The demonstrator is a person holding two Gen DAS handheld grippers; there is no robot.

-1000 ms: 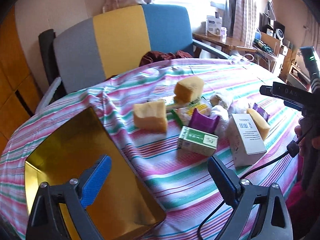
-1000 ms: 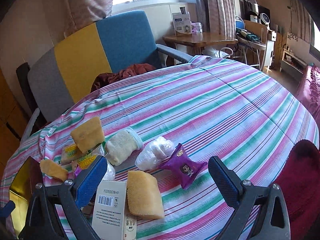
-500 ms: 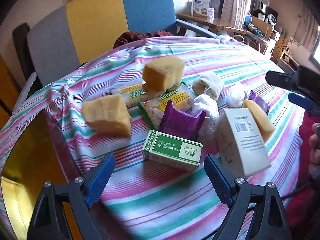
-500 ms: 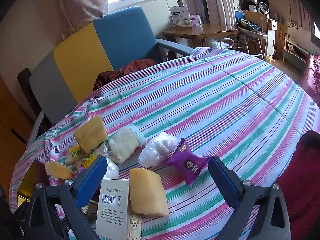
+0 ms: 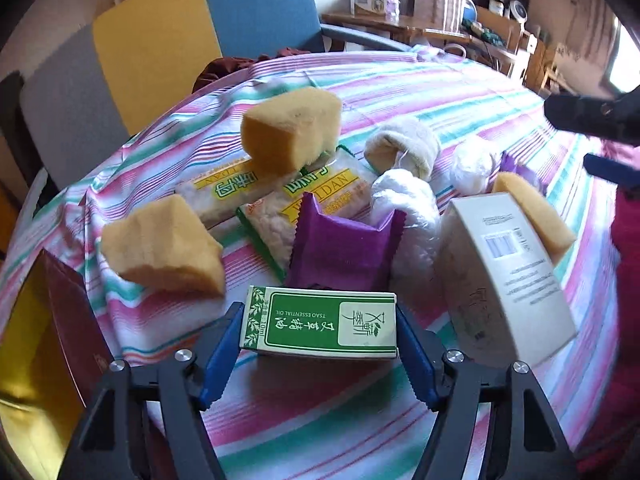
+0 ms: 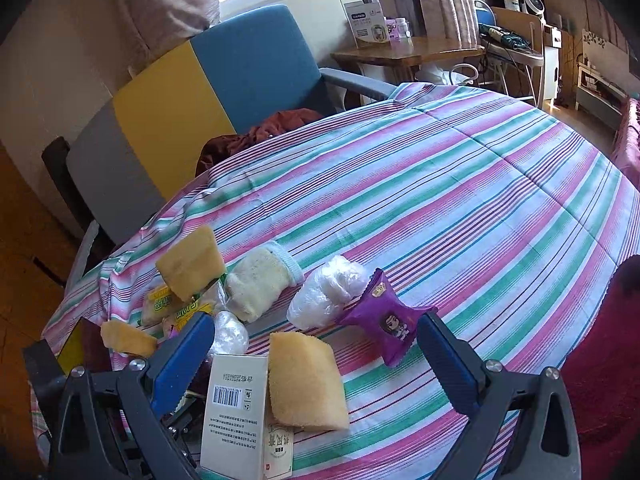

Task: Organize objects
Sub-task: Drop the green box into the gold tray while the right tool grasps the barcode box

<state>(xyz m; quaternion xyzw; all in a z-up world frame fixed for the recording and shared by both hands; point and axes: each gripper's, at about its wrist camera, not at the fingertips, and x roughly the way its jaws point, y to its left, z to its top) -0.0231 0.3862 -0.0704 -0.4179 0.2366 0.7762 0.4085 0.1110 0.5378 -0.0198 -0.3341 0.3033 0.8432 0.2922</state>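
A green and white essential-oil box (image 5: 320, 324) lies flat on the striped tablecloth (image 5: 320, 420). My left gripper (image 5: 319, 314) straddles it lengthwise. Its jaws are closing, and the blue pads (image 5: 222, 348) meet both short ends of the box. In the right wrist view my right gripper (image 6: 314, 322) hangs open above a yellow sponge (image 6: 306, 380) that leans on a white carton (image 6: 236, 404). A purple snack packet (image 6: 390, 320) lies near its right finger. Nothing is between its fingers.
An open gold-lined box (image 5: 24, 344) stands at the left. Behind the green box are two yellow sponges (image 5: 160, 252), snack packs (image 5: 320, 192), a purple packet (image 5: 344, 252), clear plastic bags (image 5: 408, 208) and a tall white carton (image 5: 508, 276). A colourful chair (image 6: 224, 92) stands behind the table.
My left gripper has moved from above the gold box forward and down to the green box, and its jaws have narrowed onto the box ends. The right gripper has stayed put.
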